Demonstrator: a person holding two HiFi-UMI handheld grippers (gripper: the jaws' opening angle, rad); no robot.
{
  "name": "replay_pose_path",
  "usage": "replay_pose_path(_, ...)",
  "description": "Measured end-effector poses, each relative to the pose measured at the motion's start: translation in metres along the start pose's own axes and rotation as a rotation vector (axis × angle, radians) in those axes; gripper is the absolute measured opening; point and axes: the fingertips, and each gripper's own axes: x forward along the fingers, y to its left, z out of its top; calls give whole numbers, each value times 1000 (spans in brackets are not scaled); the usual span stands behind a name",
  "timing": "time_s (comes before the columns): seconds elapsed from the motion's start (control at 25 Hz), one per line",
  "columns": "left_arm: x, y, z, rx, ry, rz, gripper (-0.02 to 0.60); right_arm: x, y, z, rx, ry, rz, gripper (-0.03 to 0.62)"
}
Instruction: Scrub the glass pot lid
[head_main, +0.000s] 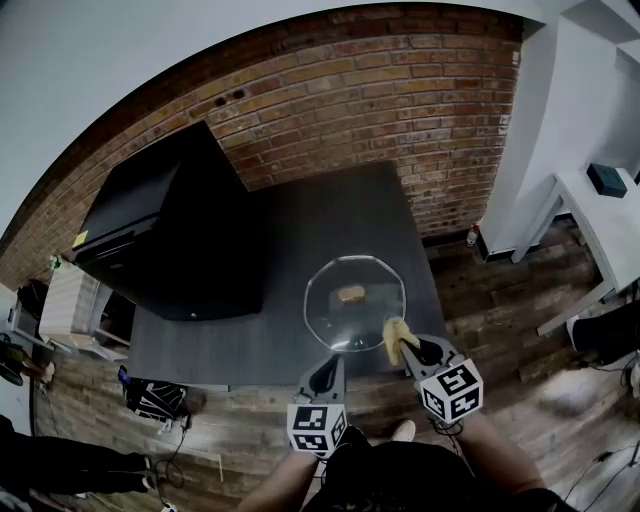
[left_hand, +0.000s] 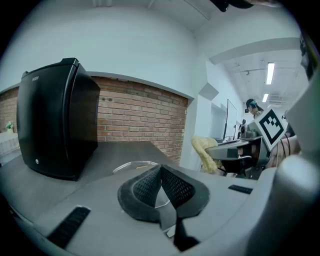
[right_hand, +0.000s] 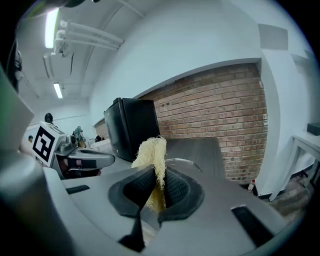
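1. The person's bare forearms come in from the bottom of the head view. They hold both tools side by side at the near edge of the dark grey surface, each marker cube nearest the body.
2. The left tool points straight away from the person toward the brick wall. Its tip is at the near rim of the glass pot lid.
3. In the left gripper view its two ribbed pads meet at their tips with nothing pinched between them. A curve of glass shows through the gap lower down.
4. The right tool sits just right of the left one and angles slightly inward toward the lid.
5. Its jaws are clamped on a yellow fibrous scrubber.
6. The scrubber's long axis runs up and forward out of the jaws. Its frayed end stands above the pads, and a shorter end hangs below them.
7. In the head view the scrubber lies over the lid's near-right rim. Whether it presses on the glass cannot be told.
8. The lid lies flat on the near right part of the surface, with its tan knob at the centre facing up. It is round, so it has no long axis.
9. A black cabinet stands on the left of the surface, well apart from the lid.
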Motion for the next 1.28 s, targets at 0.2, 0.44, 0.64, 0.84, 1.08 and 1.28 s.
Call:
replay_pose_path(0.2, 1, -4, 0, -7, -3, -15, 34, -1, 0, -2, 5, 2, 2, 48)
replay_pose_path(0.44, 1, -1, -1, 1, 4, -14, 34, 1, 6, -9, 8, 11, 13, 48)
replay_pose_path(0.64, -3, -3, -2, 1, 6, -15, 33, 2, 13, -10, 7, 11, 26, 46)
replay_pose_path(0.84, -7, -2, 0, 0, 0, -13, 33, 2, 17, -8, 5, 8, 30, 47)
replay_pose_path(1.08, -7, -3, -1, -5, 0, -14, 33, 1, 20, -10, 4, 10, 35, 46)
replay_pose_path(1.28, -6, -4, -2, -8, 0, -14, 34, 0, 20, -11, 3, 12, 37, 46)
